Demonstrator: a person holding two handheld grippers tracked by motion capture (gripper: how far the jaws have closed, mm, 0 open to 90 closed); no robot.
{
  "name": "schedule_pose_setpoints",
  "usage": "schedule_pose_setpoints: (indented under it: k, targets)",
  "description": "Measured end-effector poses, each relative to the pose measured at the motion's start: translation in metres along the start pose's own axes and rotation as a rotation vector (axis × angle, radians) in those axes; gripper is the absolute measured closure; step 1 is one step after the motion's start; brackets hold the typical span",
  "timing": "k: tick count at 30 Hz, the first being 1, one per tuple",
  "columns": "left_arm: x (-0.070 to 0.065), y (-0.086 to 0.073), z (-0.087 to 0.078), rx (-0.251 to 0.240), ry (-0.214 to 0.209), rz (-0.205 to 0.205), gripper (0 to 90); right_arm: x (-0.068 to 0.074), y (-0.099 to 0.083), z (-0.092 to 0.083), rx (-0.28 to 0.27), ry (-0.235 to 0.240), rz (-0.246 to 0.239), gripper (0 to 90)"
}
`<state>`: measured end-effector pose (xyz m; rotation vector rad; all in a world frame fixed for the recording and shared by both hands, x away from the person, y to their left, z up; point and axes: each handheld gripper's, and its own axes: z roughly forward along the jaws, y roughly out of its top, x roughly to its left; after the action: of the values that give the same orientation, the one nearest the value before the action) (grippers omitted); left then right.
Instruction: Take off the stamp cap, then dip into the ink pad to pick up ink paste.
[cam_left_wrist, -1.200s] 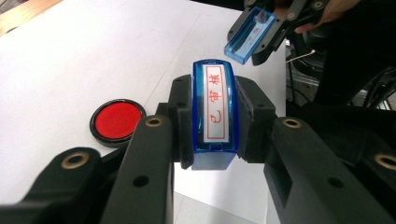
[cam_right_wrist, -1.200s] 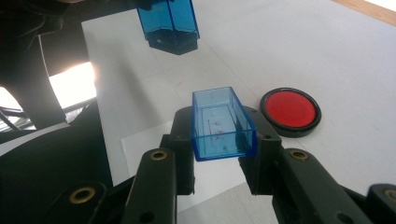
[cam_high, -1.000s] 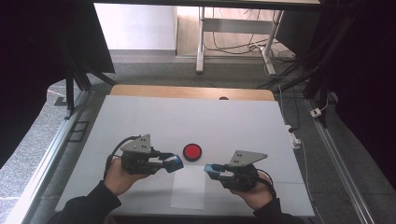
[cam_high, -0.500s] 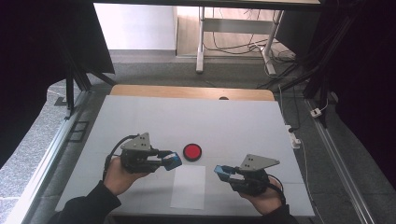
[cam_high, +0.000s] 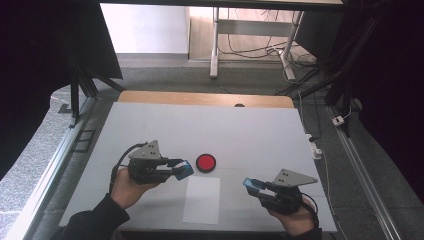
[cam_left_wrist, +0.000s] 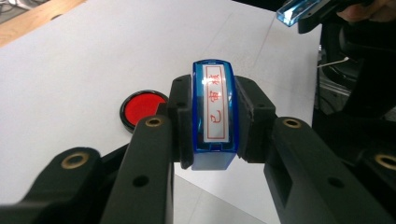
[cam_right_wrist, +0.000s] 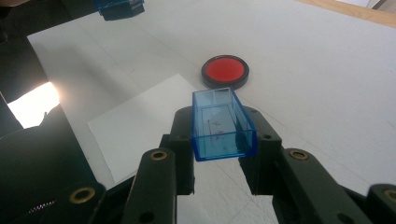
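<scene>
1. clearly the left gripper is holding a blue stamp; its fingers are pressing on both sides, and the face with red characters is turning toward the camera, probably ready for inking.
2. the right gripper is gripping the stamp's clear blue cap between its fingers, well apart from the stamp.
3. the red ink pad is lying open on the surface, just beside a white paper, so both are sitting near for stamping.

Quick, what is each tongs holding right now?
Left tongs: shut on the blue stamp.
Right tongs: shut on the clear blue cap.
</scene>
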<state>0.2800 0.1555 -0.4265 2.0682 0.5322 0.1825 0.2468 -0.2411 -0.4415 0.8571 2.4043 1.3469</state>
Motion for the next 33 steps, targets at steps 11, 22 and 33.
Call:
schedule_pose_setpoints:
  k: [11,22,33]
  targets:
    - [0.002,0.000,0.000,-0.003,0.014,-0.018,70.3,-0.007,-0.015,-0.016,0.009,-0.068,0.049,68.6]
    - [0.004,0.001,0.003,0.006,0.013,-0.030,70.3,-0.012,-0.025,-0.024,0.003,-0.078,0.081,68.6]
    - [0.011,0.006,0.013,0.023,0.020,-0.046,70.3,-0.015,-0.029,-0.026,0.014,-0.078,0.107,68.6]
